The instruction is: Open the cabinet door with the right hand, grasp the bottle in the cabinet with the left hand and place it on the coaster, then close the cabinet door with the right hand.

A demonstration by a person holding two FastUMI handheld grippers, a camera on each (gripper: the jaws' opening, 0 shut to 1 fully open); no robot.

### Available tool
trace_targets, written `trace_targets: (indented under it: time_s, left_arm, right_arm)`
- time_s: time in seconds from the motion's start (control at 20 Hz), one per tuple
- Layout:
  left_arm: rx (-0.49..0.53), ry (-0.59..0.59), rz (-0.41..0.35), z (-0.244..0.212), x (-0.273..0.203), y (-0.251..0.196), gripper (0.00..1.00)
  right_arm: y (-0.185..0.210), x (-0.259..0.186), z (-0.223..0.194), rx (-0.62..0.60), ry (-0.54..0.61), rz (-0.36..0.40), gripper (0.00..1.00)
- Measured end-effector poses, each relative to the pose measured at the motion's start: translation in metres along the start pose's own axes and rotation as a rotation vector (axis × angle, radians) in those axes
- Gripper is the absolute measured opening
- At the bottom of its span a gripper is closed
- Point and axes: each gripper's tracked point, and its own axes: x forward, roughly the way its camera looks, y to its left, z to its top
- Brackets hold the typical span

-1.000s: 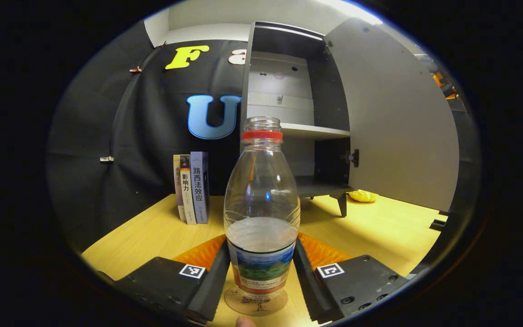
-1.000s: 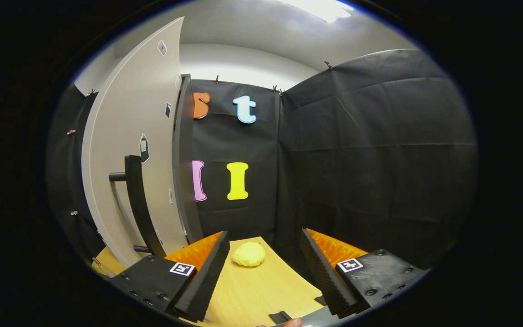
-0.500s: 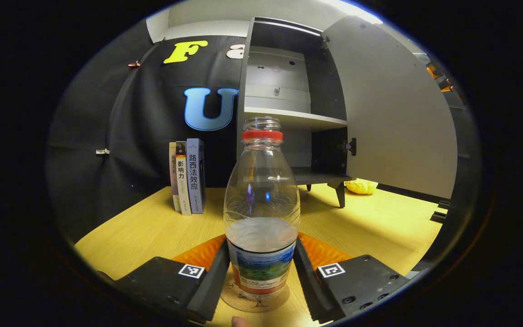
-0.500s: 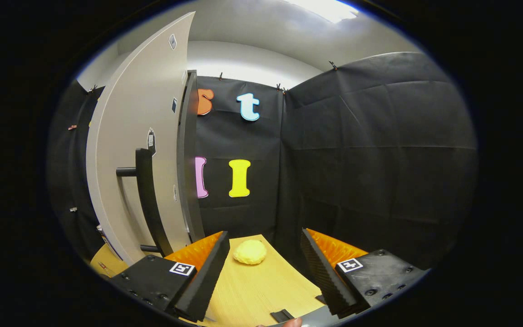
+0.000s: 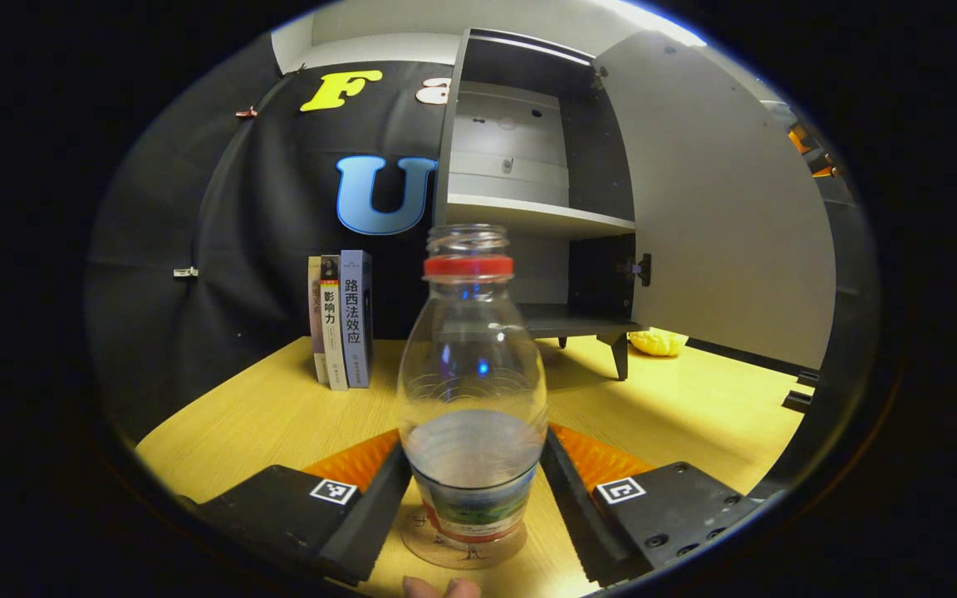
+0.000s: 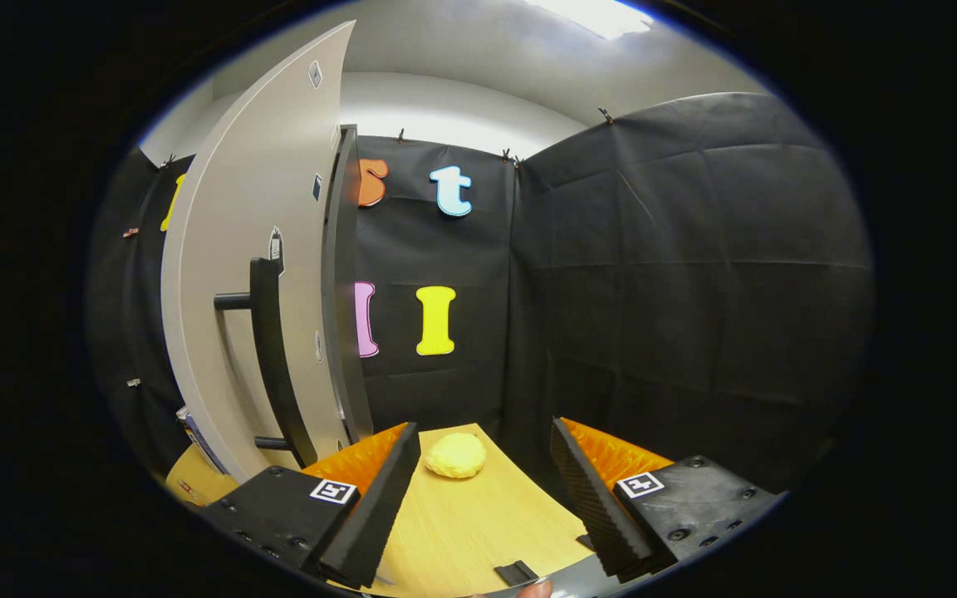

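In the left gripper view, the bottle [image 5: 472, 390] now stands on the coaster [image 5: 463, 548]; one second ago it was held a little above it. The left gripper [image 5: 472, 498] has opened slightly, so a small gap shows at each side of the bottle, and the bottle's neck sits lower in the view. In the right gripper view, the cabinet door [image 6: 254, 274] and its handle [image 6: 275, 357] sit slightly more to the right than before.

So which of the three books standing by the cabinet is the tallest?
The blue-grey book, rightmost of the three and nearest the cabinet; its top edge stands slightly above the two paler spines beside it.
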Motion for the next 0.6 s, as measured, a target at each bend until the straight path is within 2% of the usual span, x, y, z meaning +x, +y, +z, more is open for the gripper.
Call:
trace_targets:
  time_s: [0.05,0.1,0.2,0.3,0.45,0.6]
  left_arm:
    - [0.001,0.002,0.006,0.002,0.000,0.003,0.92]
    - [0.001,0.003,0.014,0.005,-0.001,0.005,0.92]
    - [-0.005,0.005,0.023,0.015,-0.003,0.007,0.94]
    - [-0.016,0.008,0.031,0.029,-0.004,0.008,0.95]
    - [-0.053,-0.002,0.045,0.059,-0.008,0.009,0.95]
    - [-0.056,-0.020,0.046,0.099,-0.012,0.002,0.95]
  right_arm:
    - [0.000,0.000,-0.001,0.003,0.001,0.001,1.00]
    - [0.000,0.000,-0.001,0.006,0.002,0.002,0.98]
    - [-0.001,0.000,0.000,0.014,0.001,0.002,1.00]
    - [-0.002,0.000,0.002,0.027,-0.003,0.003,0.98]
    - [-0.003,0.001,0.006,0.048,-0.010,0.007,1.00]
    - [-0.004,0.002,0.013,0.056,-0.026,0.014,0.98]
